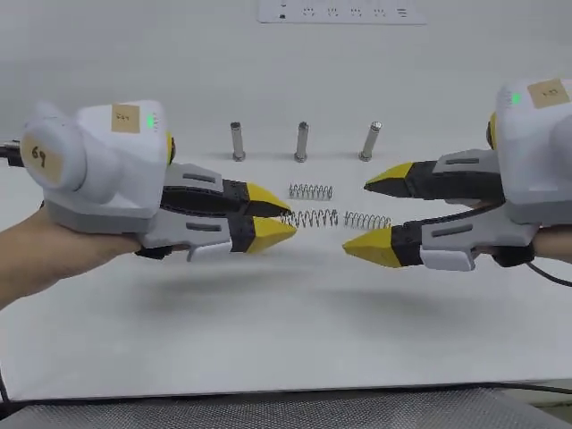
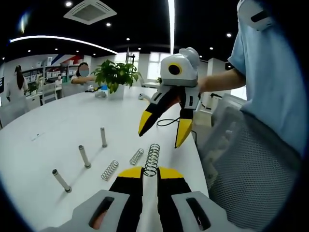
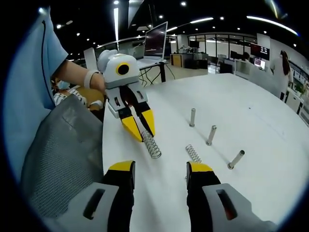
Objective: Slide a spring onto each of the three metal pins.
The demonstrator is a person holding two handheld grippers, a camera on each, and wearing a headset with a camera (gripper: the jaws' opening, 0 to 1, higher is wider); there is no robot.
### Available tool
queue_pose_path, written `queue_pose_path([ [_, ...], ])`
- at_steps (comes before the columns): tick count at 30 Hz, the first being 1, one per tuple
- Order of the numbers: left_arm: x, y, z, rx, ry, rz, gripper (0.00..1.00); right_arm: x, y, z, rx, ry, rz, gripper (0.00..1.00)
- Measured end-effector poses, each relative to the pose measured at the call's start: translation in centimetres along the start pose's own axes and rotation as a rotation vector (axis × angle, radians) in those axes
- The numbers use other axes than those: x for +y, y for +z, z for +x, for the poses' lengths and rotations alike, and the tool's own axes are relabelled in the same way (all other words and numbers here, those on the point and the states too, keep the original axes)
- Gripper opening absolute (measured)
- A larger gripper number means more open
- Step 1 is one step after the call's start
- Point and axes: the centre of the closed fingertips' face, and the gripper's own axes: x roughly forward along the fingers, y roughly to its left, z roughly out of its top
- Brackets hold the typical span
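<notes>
in the head view the left gripper (image 1: 284,219) is nearest, on the left, held in a hand (image 1: 54,255). its two yellow tips are almost together and pinch one end of a spring (image 1: 313,217). the rest of that spring sticks out to the right, toward the right gripper (image 1: 357,217). the right gripper's jaws are wide apart, one tip up and one tip down, and are not closed on anything. a second spring (image 1: 367,220) is seen between those tips, just past the free end of the first one. i cannot tell if the two touch. a third spring (image 1: 310,191) lies a little farther back on the white table (image 1: 286,340). behind it three pins (image 1: 302,141) stand in a row, all bare.

the left gripper view looks along its own jaws and shows the pinch up close. the end coil sits right between the narrow tips. it also shows the right gripper from the front, open like a beak, with an arm (image 2: 217,79) behind it. far back, a plant (image 2: 115,73) stands on the table.

the right gripper view shows its own tips far apart at the bottom. across from them the left gripper points this way, and the spring slants down from its tips toward the table.
</notes>
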Motion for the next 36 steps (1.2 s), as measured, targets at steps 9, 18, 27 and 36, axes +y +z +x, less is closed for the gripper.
queue_pose_path([
  [9, -0.7, 0.3, 0.2, -0.002, -0.025, 0.009, 0.03, 0.5, 0.1, 0.3, 0.0, 0.029, 0.003, 0.25],
  [18, -1.2, 0.3, 0.2, 0.003, -0.051, 0.012, 0.03, 1.3, 0.2, 0.6, 0.005, 0.072, 0.001, 0.13],
  [27, -1.6, 0.5, 0.3, 0.004, -0.071, 0.011, 0.03, 1.7, 0.0, 0.6, 0.012, 0.091, -0.007, 0.09],
  [36, -1.7, 0.4, 0.5, 0.01, -0.078, 0.008, 0.03, 1.7, 0.2, 0.6, 0.021, 0.099, -0.027, 0.09],
])
